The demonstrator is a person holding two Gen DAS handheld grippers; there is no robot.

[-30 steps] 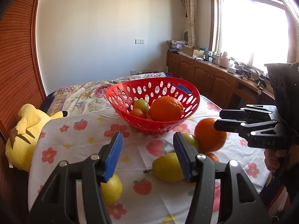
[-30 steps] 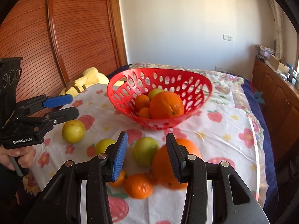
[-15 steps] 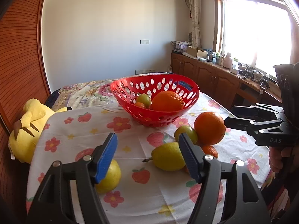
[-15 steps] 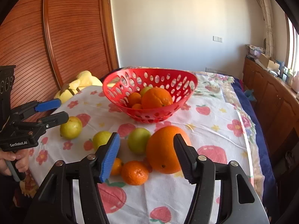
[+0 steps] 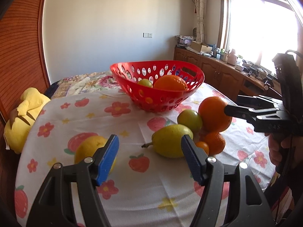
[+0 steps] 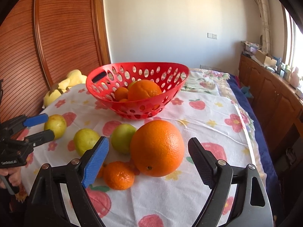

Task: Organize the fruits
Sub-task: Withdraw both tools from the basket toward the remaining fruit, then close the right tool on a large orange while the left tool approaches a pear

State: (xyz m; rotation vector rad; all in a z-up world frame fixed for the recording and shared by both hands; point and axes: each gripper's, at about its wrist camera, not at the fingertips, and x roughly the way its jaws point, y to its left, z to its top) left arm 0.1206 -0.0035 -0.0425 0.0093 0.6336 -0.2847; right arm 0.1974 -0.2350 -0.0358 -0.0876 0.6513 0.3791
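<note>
Both claws are spread apart and hold nothing. The right claw sits low over the worktop, which is covered by a cloth printed with flowers and strawberries. Its fingers stand on either side of a large orange without touching it. Just left of that orange is a green round fruit, and near it lies a small mandarin. Farther left are a yellow-green pear and a yellow fruit.

The left claw faces the same cluster from the other side, with the pear just beyond its right finger and the yellow fruit partly hidden behind its left one.

Beyond the loose fruit stands a red perforated basket, holding another large orange, a small mandarin and a green fruit. A yellow plush toy lies off the far left edge of the worktop.
</note>
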